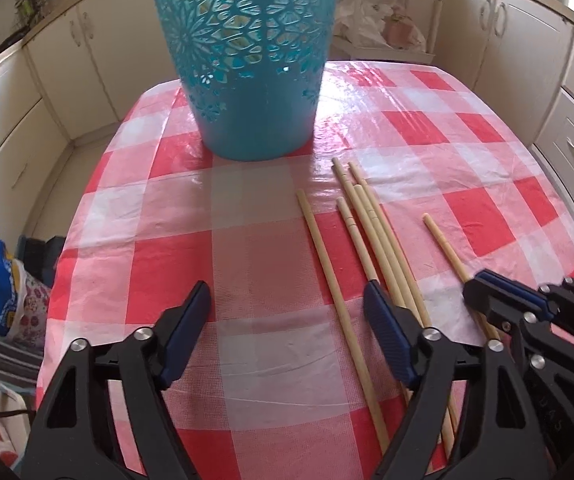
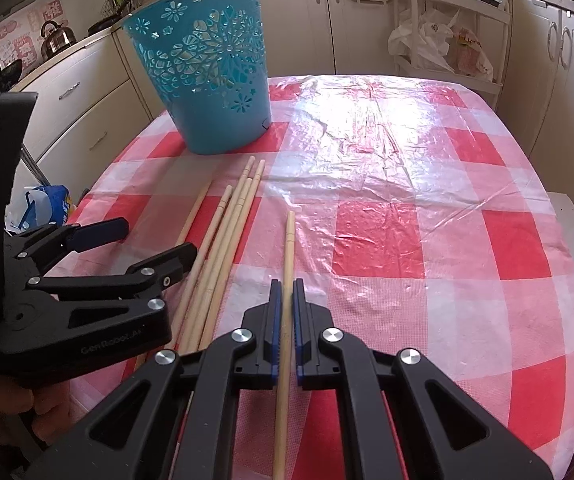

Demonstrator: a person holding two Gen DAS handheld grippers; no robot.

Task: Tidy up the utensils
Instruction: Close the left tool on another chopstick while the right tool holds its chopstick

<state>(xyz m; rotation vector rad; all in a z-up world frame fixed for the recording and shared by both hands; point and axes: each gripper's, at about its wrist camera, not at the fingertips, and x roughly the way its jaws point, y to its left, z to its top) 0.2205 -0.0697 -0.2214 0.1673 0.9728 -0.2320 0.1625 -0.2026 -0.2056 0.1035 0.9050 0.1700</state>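
Six chopsticks on the checked tablecloth (image 2: 427, 208), all lengthwise, tips pointing toward the far side. One single chopstick (image 2: 289, 240) apart to the right of the rest; pinched between the pressed-together jaws of the right gripper (image 2: 287, 292), its far end lying on or just over the cloth — cannot tell which. Four in a loose bundle (image 1: 371, 232) just left of that one, touching or overlapping near their near ends. One more, the left chopstick (image 1: 327, 260), lying alone on the left edge of the group.

Left gripper (image 1: 287, 304) low over the cloth, jaws spread, nothing pressed by the pads; left chopstick passing between them, right pad sitting beside or on the bundle.

Blue bin (image 1: 247, 60) upright at the far left of the table, near the chopstick tips, mouth up; contents not visible.

Step judged: pick-up phase, right side gripped, left side lining up on a stick. Nothing judged delivered yet.

Next move calls for: centring the left jaws on one stick only, closing, then lifting both clear and tipping them end-down into the bin. Risk: dragging the bundle along.
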